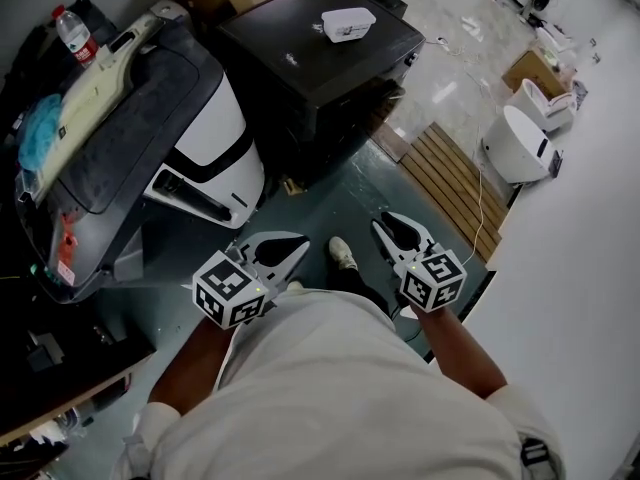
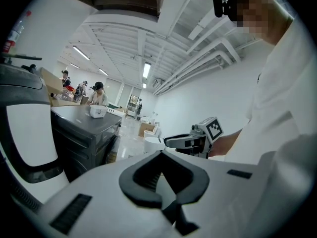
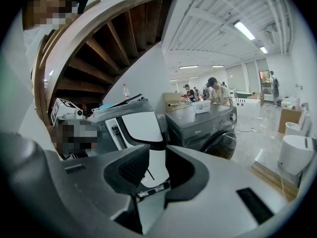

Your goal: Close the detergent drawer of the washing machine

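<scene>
Dark washing machine, front toward lower right (drawer indiscernible)

The floor bears a dark washing machine and wooden slats.

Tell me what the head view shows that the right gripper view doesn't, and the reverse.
Only the head view shows the person's shoe. Only the right gripper view shows the wooden staircase overhead, the ceiling lights and people in the background. Both show the dark washing machine with the white container on top, and the water bottle.
</scene>
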